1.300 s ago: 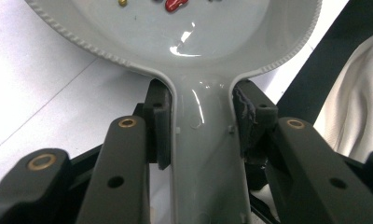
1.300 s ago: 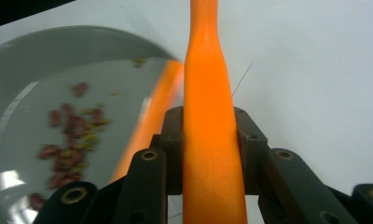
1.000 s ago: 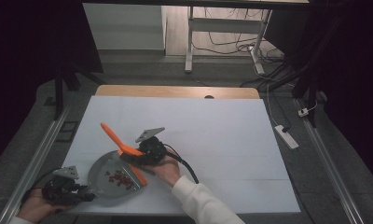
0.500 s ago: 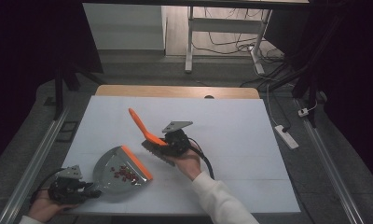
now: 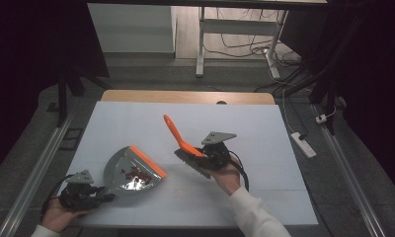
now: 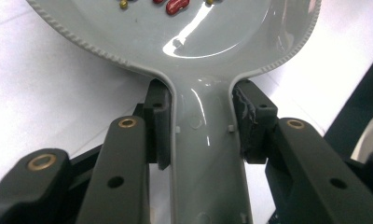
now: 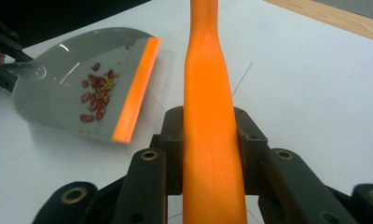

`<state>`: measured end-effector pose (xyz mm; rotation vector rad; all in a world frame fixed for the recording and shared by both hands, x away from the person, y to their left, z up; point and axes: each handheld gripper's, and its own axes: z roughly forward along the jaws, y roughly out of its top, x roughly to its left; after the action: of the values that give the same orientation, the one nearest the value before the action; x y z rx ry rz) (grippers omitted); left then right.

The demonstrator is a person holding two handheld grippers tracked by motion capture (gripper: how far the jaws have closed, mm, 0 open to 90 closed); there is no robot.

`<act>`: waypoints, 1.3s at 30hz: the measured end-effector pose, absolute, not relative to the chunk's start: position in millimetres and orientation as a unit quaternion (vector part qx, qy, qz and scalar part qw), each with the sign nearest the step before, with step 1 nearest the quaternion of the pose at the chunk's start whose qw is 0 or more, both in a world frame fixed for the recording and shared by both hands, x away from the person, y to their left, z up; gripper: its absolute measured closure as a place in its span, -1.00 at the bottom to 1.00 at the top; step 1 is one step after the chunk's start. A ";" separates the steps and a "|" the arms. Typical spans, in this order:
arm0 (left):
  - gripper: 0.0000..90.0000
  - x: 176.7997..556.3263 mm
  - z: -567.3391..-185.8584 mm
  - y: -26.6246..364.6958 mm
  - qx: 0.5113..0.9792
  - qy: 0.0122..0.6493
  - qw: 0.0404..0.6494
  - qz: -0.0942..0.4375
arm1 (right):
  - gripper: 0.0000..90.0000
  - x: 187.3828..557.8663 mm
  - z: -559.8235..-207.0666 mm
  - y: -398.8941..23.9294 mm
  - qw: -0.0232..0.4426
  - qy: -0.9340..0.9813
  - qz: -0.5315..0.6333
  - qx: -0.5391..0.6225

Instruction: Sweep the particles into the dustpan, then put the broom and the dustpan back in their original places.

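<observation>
dustpan: rigid glossy plastic, light, spill-prone, beans inside | left gripper clamped on handle | brush right of dustpan, clamped in right gripper

Beans in dustpan, brush right

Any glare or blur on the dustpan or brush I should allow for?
Left gripper view: bright glare streaks on the dustpan, beans soft-edged. Right gripper view: brush handle close and blurred, dustpan sharper. High view: table evenly lit, surroundings dark.
</observation>
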<state>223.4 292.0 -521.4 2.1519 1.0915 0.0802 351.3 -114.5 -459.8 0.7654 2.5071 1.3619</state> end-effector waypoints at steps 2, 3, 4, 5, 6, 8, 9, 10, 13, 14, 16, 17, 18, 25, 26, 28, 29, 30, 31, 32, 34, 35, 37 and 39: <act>0.38 224.2 -520.1 290.1 0.831 0.426 0.356 0.036 | 0.54 351.1 -459.3 -121.5 0.097 0.843 0.460 0.262; 0.38 224.5 -519.5 289.3 0.829 0.428 0.358 0.037 | 0.54 350.8 -458.7 -124.8 0.097 0.843 0.460 0.263; 0.38 225.0 -518.9 288.7 0.827 0.430 0.360 0.037 | 0.54 350.4 -458.1 -127.8 0.098 0.842 0.461 0.264; 0.38 225.6 -518.3 288.2 0.826 0.431 0.362 0.036 | 0.54 349.9 -457.4 -130.9 0.100 0.841 0.462 0.265; 0.38 226.1 -517.9 287.6 0.824 0.433 0.363 0.038 | 0.54 349.2 -456.4 -133.9 0.100 0.840 0.462 0.266; 0.38 227.4 -516.9 286.7 0.821 0.438 0.364 0.038 | 0.54 348.0 -454.3 -139.9 0.102 0.838 0.465 0.269; 0.38 227.8 -516.1 286.1 0.820 0.439 0.365 0.040 | 0.54 347.3 -453.0 -142.8 0.103 0.837 0.465 0.270; 0.38 227.8 -515.3 285.6 0.819 0.441 0.365 0.042 | 0.54 346.5 -451.9 -145.9 0.105 0.836 0.466 0.270; 0.38 227.2 -513.5 284.0 0.817 0.444 0.366 0.045 | 0.54 343.9 -450.4 -155.5 0.109 0.835 0.465 0.272; 0.38 226.8 -513.1 283.4 0.816 0.445 0.366 0.048 | 0.54 342.7 -450.6 -158.7 0.110 0.836 0.463 0.274; 0.38 226.7 -512.7 282.8 0.813 0.449 0.367 0.049 | 0.54 340.2 -451.6 -165.1 0.113 0.836 0.461 0.276; 0.38 226.8 -512.9 282.4 0.812 0.452 0.367 0.050 | 0.54 339.0 -452.3 -168.5 0.114 0.837 0.459 0.276; 0.38 227.1 -513.1 282.3 0.810 0.454 0.367 0.049 | 0.54 337.7 -452.9 -171.9 0.117 0.837 0.457 0.278; 0.38 227.5 -513.2 279.0 0.802 0.472 0.361 0.061 | 0.54 329.8 -455.7 -194.8 0.120 0.832 0.455 0.293; 0.38 227.6 -513.1 278.4 0.801 0.473 0.362 0.060 | 0.54 328.4 -455.4 -197.3 0.120 0.831 0.456 0.295; 0.38 227.8 -513.0 276.7 0.799 0.475 0.362 0.062 | 0.54 325.9 -454.6 -202.2 0.121 0.830 0.458 0.295; 0.38 228.1 -513.0 275.8 0.798 0.477 0.362 0.064 | 0.54 324.7 -454.1 -204.5 0.122 0.830 0.458 0.295; 0.38 228.4 -513.0 275.1 0.797 0.478 0.362 0.063 | 0.54 323.7 -453.8 -206.7 0.122 0.830 0.458 0.295; 0.38 228.7 -513.2 274.2 0.796 0.480 0.363 0.063 | 0.54 323.0 -453.6 -208.8 0.121 0.829 0.458 0.296; 0.38 228.9 -513.4 273.1 0.794 0.483 0.362 0.064 | 0.54 322.5 -453.5 -210.9 0.121 0.829 0.458 0.297; 0.38 229.4 -513.7 271.1 0.793 0.487 0.359 0.067 | 0.54 321.5 -453.1 -214.7 0.120 0.828 0.458 0.300; 0.38 229.4 -513.9 269.9 0.793 0.490 0.357 0.069 | 0.54 320.7 -452.9 -216.5 0.119 0.828 0.458 0.300; 0.38 229.6 -514.1 267.4 0.791 0.495 0.351 0.075 | 0.54 319.4 -452.7 -220.1 0.118 0.828 0.459 0.301; 0.38 229.8 -514.2 265.0 0.790 0.500 0.346 0.081 | 0.54 317.9 -453.0 -223.4 0.117 0.827 0.458 0.303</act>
<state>229.8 265.0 -514.2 2.0494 1.2982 0.2095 317.9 -223.4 -453.0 0.8867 2.4218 1.3406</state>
